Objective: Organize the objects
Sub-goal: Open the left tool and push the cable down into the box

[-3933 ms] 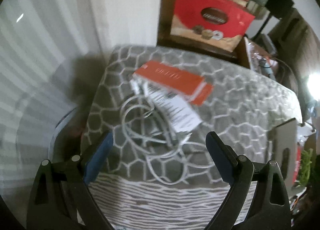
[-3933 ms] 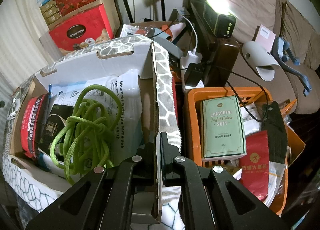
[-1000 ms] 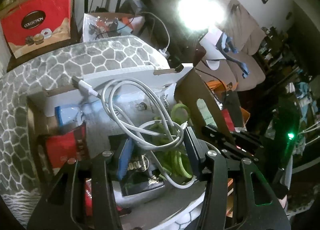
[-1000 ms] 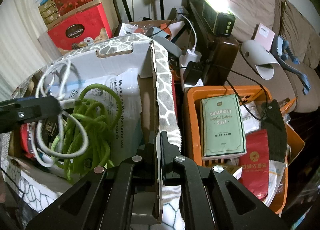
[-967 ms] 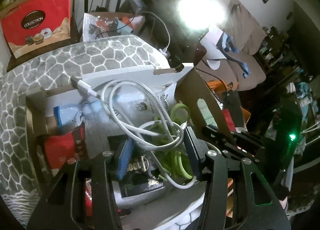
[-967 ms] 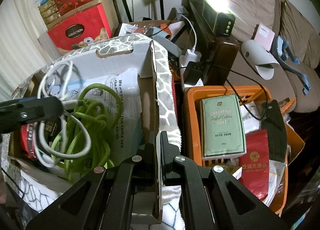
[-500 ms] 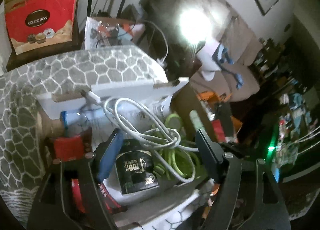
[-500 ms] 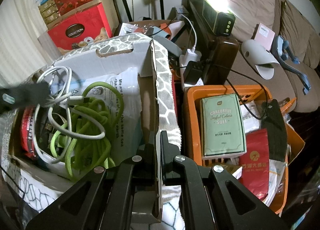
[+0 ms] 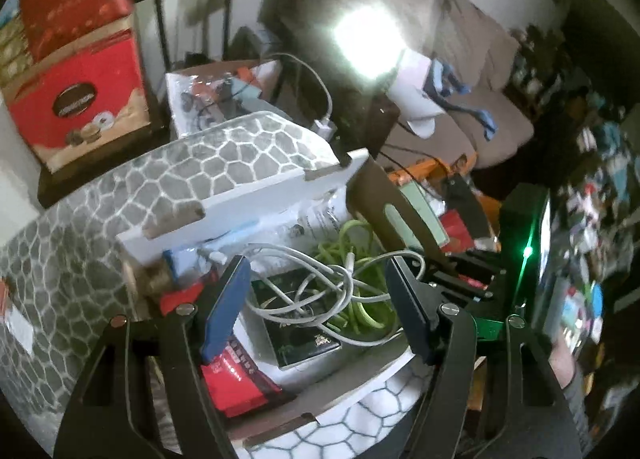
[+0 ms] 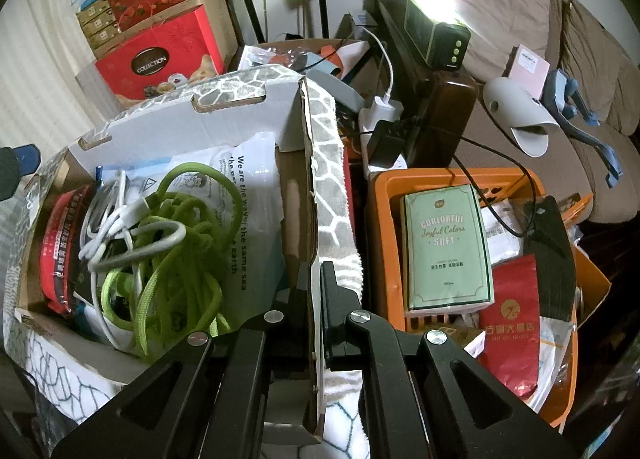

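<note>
Our left gripper [image 9: 320,301] hangs over the cardboard box [image 9: 240,199] with its fingers spread wide and nothing between them; the white cable [image 9: 320,283] lies loose in the box just beyond and below the fingertips, draped over the green rope [image 9: 360,299] and a dark packet [image 9: 300,335]. Our right gripper [image 10: 316,279] is pressed together on the box's right side flap [image 10: 296,219], pinching the cardboard edge. From this gripper the cable [image 10: 120,219] and rope [image 10: 180,251] sit ahead to the left inside the box, beside a red packet [image 10: 60,243]. To the right, just past the flap, stands an orange crate [image 10: 384,219] holding a green pack [image 10: 444,247] that reads "COLORFUL Joyful Colors SOFT". A white bag [image 10: 252,195] under the rope reads "the same sea". Far ahead to the left, a red gift box [image 10: 160,55] shows "COLLECTION". The box's open top leaves room above the cable.
</note>
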Demonstrator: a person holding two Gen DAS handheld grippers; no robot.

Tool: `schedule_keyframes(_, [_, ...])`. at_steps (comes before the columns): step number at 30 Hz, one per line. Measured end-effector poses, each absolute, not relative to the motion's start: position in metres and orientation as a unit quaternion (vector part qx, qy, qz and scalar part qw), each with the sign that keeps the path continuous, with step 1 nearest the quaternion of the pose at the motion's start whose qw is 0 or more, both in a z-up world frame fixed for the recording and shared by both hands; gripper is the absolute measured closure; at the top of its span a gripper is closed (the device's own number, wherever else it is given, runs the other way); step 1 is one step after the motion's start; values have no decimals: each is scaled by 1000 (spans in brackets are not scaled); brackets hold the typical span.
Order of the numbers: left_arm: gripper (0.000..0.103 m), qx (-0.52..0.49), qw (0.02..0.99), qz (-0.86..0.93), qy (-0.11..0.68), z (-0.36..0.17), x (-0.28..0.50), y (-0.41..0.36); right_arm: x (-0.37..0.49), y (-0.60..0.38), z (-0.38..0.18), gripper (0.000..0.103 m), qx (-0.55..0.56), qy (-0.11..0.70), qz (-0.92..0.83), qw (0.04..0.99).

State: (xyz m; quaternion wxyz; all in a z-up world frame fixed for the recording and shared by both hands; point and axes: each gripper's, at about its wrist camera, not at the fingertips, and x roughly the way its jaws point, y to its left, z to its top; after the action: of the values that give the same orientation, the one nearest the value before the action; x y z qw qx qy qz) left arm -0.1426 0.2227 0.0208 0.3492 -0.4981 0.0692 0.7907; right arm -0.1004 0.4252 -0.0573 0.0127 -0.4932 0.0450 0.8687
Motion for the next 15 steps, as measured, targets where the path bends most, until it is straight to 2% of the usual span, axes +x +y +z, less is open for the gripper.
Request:
schedule_keyframes(3, [37, -509, 368, 772, 94, 8, -140, 235, -101, 425, -57, 100, -493, 45, 869, 12])
schedule_keyframes(13, [78, -541, 370, 746, 114, -30, -136, 250, -100, 425, -58, 101, -493, 44, 869, 12])
schedule_keyframes(15, [83, -541, 377, 745, 102, -31, -137, 248, -101, 425, -57, 101, -493, 45, 869, 12])
